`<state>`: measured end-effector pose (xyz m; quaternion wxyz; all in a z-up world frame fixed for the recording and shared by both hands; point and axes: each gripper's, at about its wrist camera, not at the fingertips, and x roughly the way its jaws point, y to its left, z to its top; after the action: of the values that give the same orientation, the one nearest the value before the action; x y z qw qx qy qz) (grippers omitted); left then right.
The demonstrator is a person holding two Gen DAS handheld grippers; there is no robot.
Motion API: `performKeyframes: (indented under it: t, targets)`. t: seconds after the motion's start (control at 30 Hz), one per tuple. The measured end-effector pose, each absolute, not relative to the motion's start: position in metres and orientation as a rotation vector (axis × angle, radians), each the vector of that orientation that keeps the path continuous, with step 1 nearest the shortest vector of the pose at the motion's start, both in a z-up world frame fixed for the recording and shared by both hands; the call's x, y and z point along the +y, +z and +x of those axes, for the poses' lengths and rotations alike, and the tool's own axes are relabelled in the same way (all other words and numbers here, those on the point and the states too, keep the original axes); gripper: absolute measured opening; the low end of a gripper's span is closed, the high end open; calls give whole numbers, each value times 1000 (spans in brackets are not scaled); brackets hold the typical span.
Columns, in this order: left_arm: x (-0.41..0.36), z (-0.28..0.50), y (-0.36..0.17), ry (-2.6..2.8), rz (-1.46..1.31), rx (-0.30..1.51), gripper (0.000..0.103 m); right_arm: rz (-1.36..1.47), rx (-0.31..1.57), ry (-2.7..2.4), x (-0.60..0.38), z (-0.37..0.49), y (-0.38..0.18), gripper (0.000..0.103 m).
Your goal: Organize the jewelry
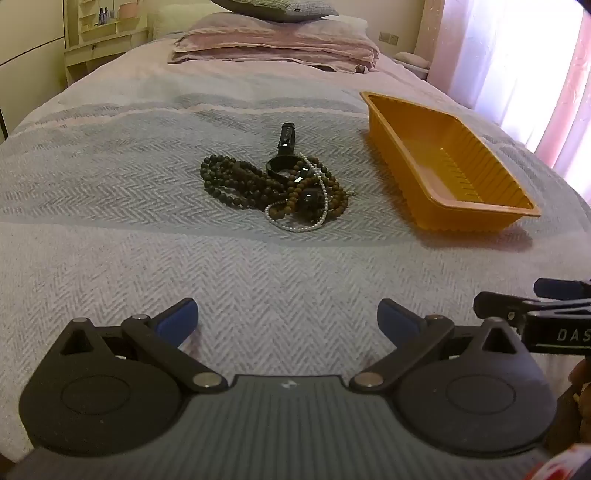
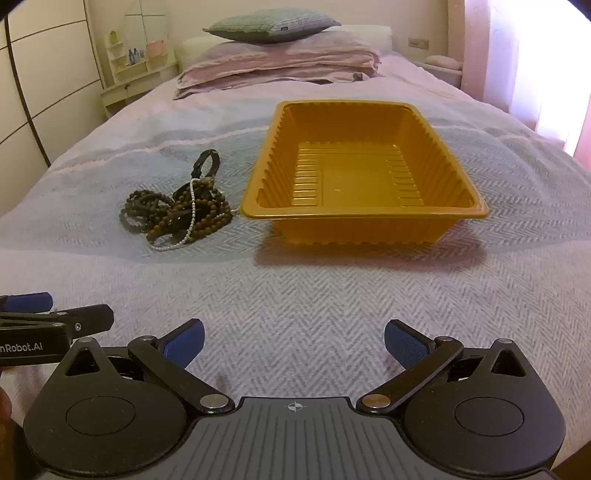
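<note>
A tangled heap of jewelry [image 1: 275,184] lies on the bed: dark and brown bead strings, a white pearl strand [image 1: 295,226] and a black watch [image 1: 286,147]. To its right stands an empty orange plastic tray [image 1: 448,199]. In the right wrist view the heap [image 2: 177,206] lies left of the tray [image 2: 364,214]. My left gripper [image 1: 287,321] hovers open over the blanket, well short of the heap, nothing between its blue pads. My right gripper [image 2: 293,345] is open too, in front of the tray, beside the left one.
A grey herringbone blanket [image 1: 184,266] covers the bed. Folded pink bedding [image 1: 273,51] and a grey pillow [image 2: 271,26] sit at the far end. A pale shelf unit [image 2: 133,70] stands at the back left, and a bright curtained window [image 1: 524,74] is on the right.
</note>
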<state>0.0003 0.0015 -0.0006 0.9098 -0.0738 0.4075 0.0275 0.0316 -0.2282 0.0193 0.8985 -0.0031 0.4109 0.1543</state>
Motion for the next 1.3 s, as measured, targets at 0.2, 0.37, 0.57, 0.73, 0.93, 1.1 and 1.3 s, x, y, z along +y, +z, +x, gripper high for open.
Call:
performKeyframes:
  t: [0.2,0.37,0.57,0.73,0.93,1.1,1.3]
  targets:
    - [8,4,-1,63,-178,847,102,-7,849,318,-229,31,19,103]
    - [3,1,-2,59,-160,820,102,-10,855,314,-227,33,18,103]
    - [-1,-1,1,53,-157,819,102,-11,855,313,-231,35,18,103]
    - [-1,0,0,50,-159,822,102,-2,853,310,-230,34,19,103]
    - [-1,0,-1,44,-166,825,102,1,855,311,-230,34,18,103]
    - [-1,2,-1,40,-165,828,102,7,858,309,-230,36,18,103]
    - [-2,2,-1,38,-163,831,102,7,859,310,-230,36,17,103]
